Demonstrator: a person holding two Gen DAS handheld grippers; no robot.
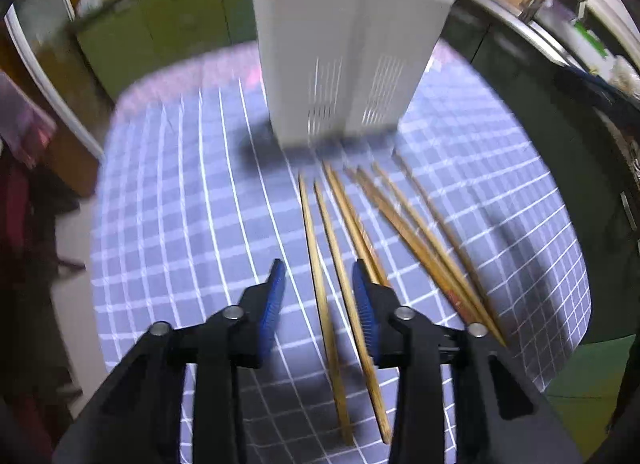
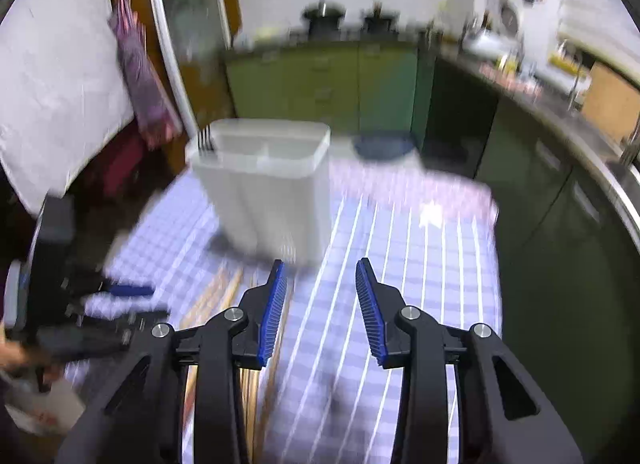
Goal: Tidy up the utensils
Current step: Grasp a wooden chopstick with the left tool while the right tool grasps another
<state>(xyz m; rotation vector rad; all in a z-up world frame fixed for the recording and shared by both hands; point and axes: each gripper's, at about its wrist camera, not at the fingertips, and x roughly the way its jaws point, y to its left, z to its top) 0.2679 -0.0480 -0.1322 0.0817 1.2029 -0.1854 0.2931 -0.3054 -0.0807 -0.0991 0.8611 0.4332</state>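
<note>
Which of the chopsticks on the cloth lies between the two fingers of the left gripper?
The leftmost chopstick. It alone runs up through the gap of the open left gripper; the next one passes under the right finger, and the others fan out farther right.

A kitchen surrounds the table point(image 2: 420, 264), which is covered by a blue-and-white checked cloth. Along the far wall runs a row of green cabinets point(image 2: 340, 84) under a countertop carrying two dark pots point(image 2: 324, 16), and a darker cabinet run point(image 2: 560, 192) with a steel-edged counter continues down the right side. On the left stand a brown wooden door frame point(image 2: 132, 4) and a hanging purple cloth point(image 2: 140, 76), beside a white sheet point(image 2: 52, 84).
</note>
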